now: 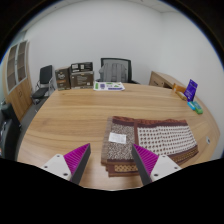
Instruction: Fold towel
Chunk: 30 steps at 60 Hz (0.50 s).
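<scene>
A patterned towel, brown, cream and dark red, lies flat on the wooden table, partly folded with layered edges and a white label near its far edge. My gripper hovers above the towel's near left part, with its fingers open. The left finger's magenta pad is over bare table just left of the towel. The right finger's pad is over the towel's near edge. Nothing is held between the fingers.
A purple box and a small green thing sit at the table's far right. Papers lie at the far edge. Office chairs and a shelf stand beyond the table, cabinets at the left.
</scene>
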Each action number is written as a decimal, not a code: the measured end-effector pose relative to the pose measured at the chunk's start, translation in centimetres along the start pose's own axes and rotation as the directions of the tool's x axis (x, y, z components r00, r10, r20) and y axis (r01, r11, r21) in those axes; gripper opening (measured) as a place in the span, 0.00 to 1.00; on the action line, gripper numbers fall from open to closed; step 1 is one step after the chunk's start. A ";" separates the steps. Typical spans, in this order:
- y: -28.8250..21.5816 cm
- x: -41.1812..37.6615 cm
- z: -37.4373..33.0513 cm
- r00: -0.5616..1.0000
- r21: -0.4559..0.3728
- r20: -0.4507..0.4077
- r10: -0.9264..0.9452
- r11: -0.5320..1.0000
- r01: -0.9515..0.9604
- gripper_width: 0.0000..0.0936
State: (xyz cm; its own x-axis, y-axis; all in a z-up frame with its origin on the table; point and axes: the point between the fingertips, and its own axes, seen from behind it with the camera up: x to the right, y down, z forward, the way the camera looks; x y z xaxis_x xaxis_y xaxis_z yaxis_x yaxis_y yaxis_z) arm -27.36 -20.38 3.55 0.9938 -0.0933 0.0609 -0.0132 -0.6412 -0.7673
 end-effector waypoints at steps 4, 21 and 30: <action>-0.4 0.5 2.9 1.000 -0.015 -0.008 0.007 1.000 -0.007 0.90; -0.4 1.6 7.3 0.997 -0.044 -0.012 -0.077 0.996 0.076 0.33; -0.5 2.7 7.3 0.993 -0.069 -0.035 -0.115 0.991 0.112 0.05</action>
State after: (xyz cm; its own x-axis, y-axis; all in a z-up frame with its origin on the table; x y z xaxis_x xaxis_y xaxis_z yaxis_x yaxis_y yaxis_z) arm -23.85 -14.76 -0.57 0.9843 -0.0454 0.1706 0.0909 -0.6983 -0.7100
